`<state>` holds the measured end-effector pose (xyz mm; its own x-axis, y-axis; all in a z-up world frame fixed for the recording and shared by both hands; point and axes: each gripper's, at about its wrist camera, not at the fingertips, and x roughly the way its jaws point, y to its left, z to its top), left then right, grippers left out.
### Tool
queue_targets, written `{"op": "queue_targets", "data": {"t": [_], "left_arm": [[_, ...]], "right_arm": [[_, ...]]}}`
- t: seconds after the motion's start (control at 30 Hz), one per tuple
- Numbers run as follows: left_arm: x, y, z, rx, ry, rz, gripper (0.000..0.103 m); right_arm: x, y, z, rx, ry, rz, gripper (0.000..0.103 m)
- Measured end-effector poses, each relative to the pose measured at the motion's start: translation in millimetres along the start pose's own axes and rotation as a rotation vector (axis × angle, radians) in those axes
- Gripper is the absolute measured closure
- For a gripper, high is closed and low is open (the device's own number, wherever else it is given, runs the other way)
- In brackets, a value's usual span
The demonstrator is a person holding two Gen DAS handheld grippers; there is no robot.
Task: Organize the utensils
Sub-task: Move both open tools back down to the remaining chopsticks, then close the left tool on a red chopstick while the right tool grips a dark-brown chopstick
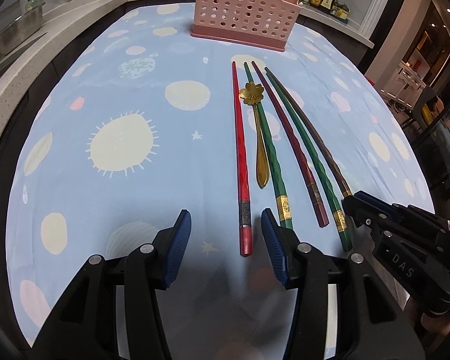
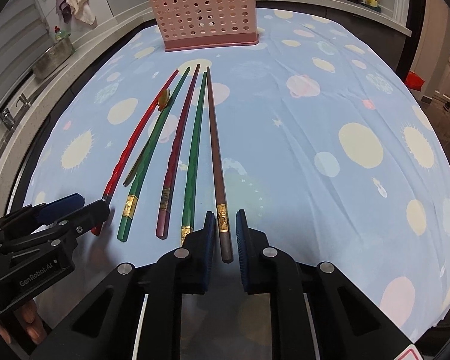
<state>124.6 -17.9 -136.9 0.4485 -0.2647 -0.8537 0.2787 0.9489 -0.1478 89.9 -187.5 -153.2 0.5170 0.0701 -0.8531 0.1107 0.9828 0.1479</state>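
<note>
- I found five chopsticks and one spoon lying loose on the desk [image 2: 315, 96], which was covered by a blue patterned cloth; none of these had yet been put away.
- The pink perforated holder [image 1: 243, 9] stood upright at the far edge of the cloth, well apart from the row. The right wrist view showed a few utensil ends sticking out of its top, so I judged some sorting already done; how many, I could not tell.
- Across the row in the left wrist view lay the red chopstick [image 1: 240, 150], a green chopstick [image 1: 268, 147] with the gold flower-headed spoon [image 1: 259, 138] against it, the maroon chopstick [image 1: 288, 132], a second green chopstick [image 1: 309, 150] and the brown chopstick [image 1: 312, 123].
- The left hand-held gripper [image 1: 226, 240] was released, its jaws standing apart over the near end of the red chopstick with a clear gap on each side.
- The right hand-held gripper [image 2: 226, 234] had its jaws drawn close about the near end of the brown chopstick [image 2: 216, 162]. Slim gaps still showed beside the stick, so I judged it not yet clamped.
- My assessment: the task was partly done at best. Six items remained on the desk, and the two outermost chopsticks looked to be next.
</note>
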Motion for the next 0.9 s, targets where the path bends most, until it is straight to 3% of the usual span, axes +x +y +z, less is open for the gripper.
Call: {"op": "queue_targets", "data": {"t": [0.13,0.47,0.9], "left_arm": [[0,0,0,0.002,-0.011,-0.004,0.065],[1,-4,-1,0.016,-0.017,-0.033,0.095],[-29,7,5,-0.038,-0.06,-0.069,0.096]], "right_arm": [[0,-2,0,0.007,-0.001,0.004,0.094],[-1,-3,-1,0.006,-0.004,0.005,0.095],[-35,-6,2,0.039,-0.065,0.042,0.096]]}}
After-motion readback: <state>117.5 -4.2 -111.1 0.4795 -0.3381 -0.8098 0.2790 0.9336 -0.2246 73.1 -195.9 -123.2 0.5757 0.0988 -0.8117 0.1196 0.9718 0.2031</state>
